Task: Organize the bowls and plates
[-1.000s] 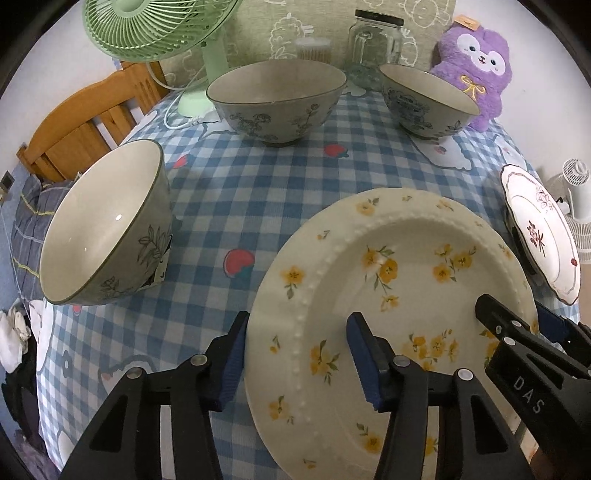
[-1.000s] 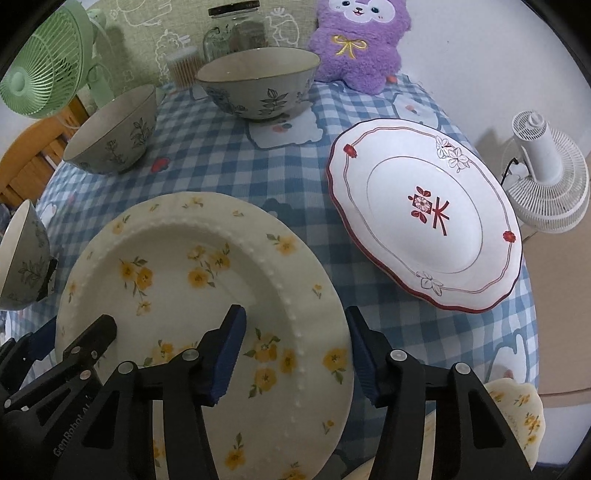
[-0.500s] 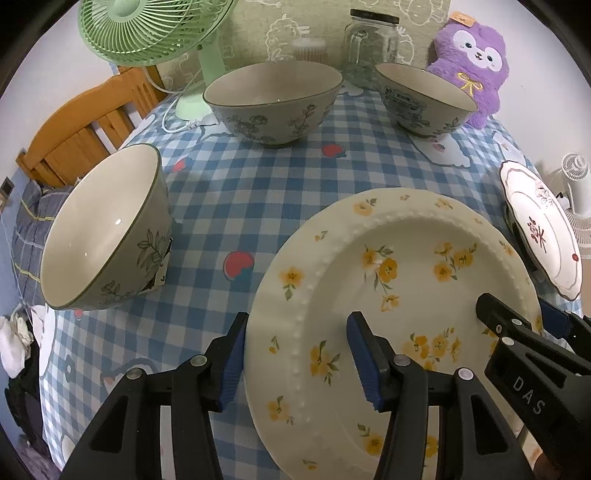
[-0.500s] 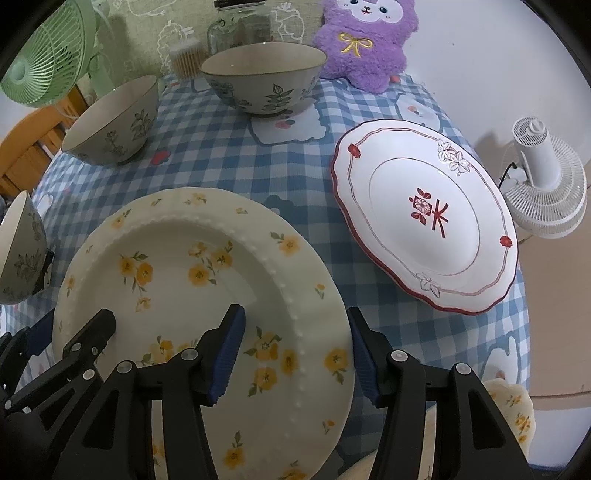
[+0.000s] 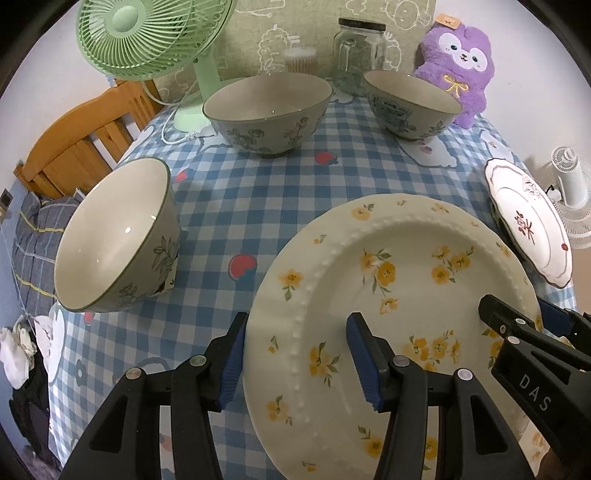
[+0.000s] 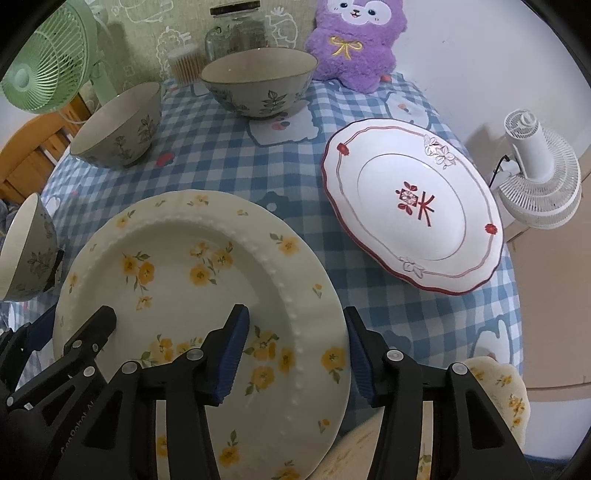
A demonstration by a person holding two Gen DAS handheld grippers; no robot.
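Note:
A cream plate with yellow flowers (image 5: 406, 266) (image 6: 177, 243) lies at the near side of the blue checked table. My left gripper (image 5: 295, 354) (image 6: 74, 319) is shut across its left rim, one pad outside the edge and one on the plate's face. On the opposite rim, my right gripper (image 6: 295, 332) (image 5: 521, 312) is closing, its pads meeting the rim. A white plate with red trim (image 6: 406, 206) (image 5: 528, 229) sits to the right. Three floral bowls stand apart: one at the left (image 5: 110, 240), one in the middle (image 5: 269, 107), one at the back right (image 5: 410, 99).
A green fan (image 5: 147, 33), a glass jar (image 5: 358, 48) and a purple plush toy (image 5: 458, 59) line the back edge. A white fan (image 6: 535, 173) stands off the table's right side, a wooden chair (image 5: 74, 136) at the left. Another yellow-flowered piece (image 6: 495, 384) shows under the plate's near right edge.
The right gripper's jaws have drawn slightly closer around the plate's rim. Nothing else has visibly moved.

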